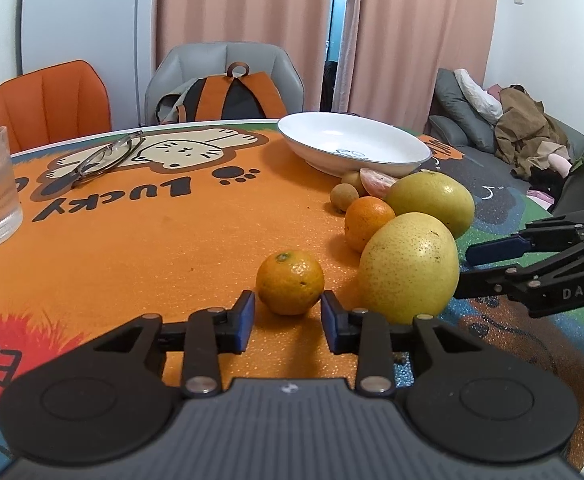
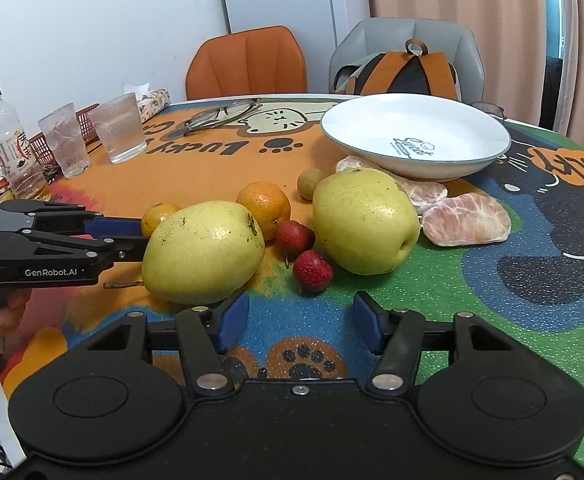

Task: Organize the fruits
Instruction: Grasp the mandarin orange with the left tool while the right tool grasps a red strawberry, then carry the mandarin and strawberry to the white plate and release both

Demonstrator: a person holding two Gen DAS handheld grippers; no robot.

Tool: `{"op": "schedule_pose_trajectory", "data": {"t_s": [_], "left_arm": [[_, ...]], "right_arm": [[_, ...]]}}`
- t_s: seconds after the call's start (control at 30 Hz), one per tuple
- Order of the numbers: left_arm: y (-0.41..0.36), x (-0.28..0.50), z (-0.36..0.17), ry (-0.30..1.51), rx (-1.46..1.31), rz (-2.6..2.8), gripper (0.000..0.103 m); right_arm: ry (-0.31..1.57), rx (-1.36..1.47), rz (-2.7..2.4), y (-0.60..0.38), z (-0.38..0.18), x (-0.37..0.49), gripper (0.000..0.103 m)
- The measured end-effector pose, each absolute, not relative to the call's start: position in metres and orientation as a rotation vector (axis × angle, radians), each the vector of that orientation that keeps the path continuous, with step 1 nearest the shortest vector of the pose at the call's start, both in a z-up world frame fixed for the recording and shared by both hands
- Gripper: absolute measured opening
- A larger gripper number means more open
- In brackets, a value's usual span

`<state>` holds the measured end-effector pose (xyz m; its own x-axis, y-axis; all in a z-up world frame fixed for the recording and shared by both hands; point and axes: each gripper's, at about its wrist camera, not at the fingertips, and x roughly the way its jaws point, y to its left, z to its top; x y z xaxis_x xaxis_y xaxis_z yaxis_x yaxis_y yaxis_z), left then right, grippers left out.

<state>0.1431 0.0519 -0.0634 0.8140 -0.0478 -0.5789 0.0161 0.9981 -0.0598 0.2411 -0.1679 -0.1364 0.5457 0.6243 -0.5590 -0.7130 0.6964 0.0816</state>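
A small mandarin (image 1: 290, 282) rests on the mat just past the tips of my left gripper (image 1: 288, 316), whose blue pads flank its near side without pressing; that gripper is open. To its right lie two yellow-green pears (image 1: 410, 268) (image 1: 432, 200), an orange (image 1: 368, 222) and small brown fruits (image 1: 342, 198). My right gripper (image 2: 300, 322) is open and holds nothing; its left pad is beside the near pear (image 2: 204, 252). Two red berries (image 2: 312, 270) (image 2: 294, 236) lie just ahead of it. The white plate (image 2: 372, 128) stands behind, with nothing in it. Peeled citrus pieces (image 2: 466, 220) lie by it.
Spectacles (image 1: 104, 156) lie on the far side of the mat. Two tumblers (image 2: 66, 144) (image 2: 120, 128), a bottle (image 2: 10, 140) and a red basket stand at the table's left. An orange chair (image 2: 248, 64) and a grey chair with a backpack (image 2: 408, 72) are behind.
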Motion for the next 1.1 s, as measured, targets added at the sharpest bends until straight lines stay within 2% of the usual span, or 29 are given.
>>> {"op": "schedule_pose_trajectory", "data": {"t_s": [0.1,0.3,0.43,0.5,0.87,0.9,0.93,0.97,1.1], "left_arm": [[0.050,0.143,-0.063,0.613,-0.044,-0.042,0.042],[0.043,0.148,-0.062,0.605,-0.007,-0.058,0.048],[0.044,0.153,-0.066,0.607,-0.011,-0.045,0.047],[0.047,0.156,-0.068,0.626,-0.030,-0.047,0.038],[0.053,0.145,-0.060,0.593,-0.068,-0.052,0.037],[0.053,0.143,-0.058,0.592,-0.069,-0.050,0.037],[0.053,0.141,-0.056,0.588,-0.066,-0.047,0.037],[0.052,0.139,-0.054,0.586,-0.061,-0.044,0.037],[0.051,0.134,-0.046,0.579,-0.052,-0.037,0.037]], "right_arm": [[0.590,-0.160,0.800,-0.166,-0.136,0.242,0.052],[0.586,-0.150,0.795,-0.165,-0.136,0.244,0.049],[0.586,-0.139,0.793,-0.164,-0.136,0.245,0.048],[0.586,-0.133,0.792,-0.164,-0.136,0.247,0.047],[0.588,-0.109,0.790,-0.162,-0.136,0.250,0.046],[0.588,-0.106,0.789,-0.162,-0.136,0.250,0.041],[0.587,-0.103,0.786,-0.162,-0.136,0.251,0.030],[0.583,-0.104,0.779,-0.162,-0.136,0.251,0.025],[0.589,-0.078,0.781,-0.162,-0.136,0.254,0.023]]}}
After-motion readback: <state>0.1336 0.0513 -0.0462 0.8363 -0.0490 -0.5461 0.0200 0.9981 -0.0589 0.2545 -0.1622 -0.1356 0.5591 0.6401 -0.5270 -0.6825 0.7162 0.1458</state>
